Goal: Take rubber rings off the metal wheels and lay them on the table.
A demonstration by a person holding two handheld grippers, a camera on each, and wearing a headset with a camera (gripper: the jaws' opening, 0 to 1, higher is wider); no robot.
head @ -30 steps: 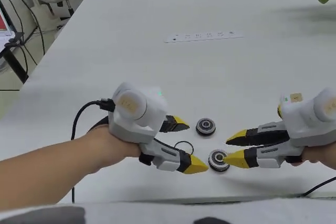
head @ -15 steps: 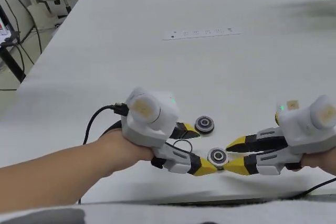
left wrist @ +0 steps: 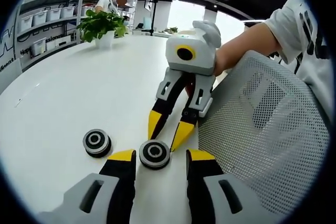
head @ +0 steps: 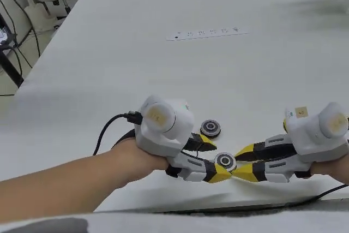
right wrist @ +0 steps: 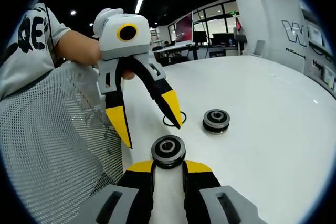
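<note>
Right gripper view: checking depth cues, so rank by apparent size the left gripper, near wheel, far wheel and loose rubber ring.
1. left gripper
2. near wheel
3. far wheel, slightly smaller, perhaps only by distance
4. rubber ring, partly behind a jaw, so unsure

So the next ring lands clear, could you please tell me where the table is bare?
The table is bare between the far wheel and the power strip. Crowded at the near wheel, between left gripper and right gripper.

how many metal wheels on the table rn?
2. The near wheel sits between the tips of the left gripper and the right gripper. The far wheel lies just beyond it on the table. None looks hidden.
</note>
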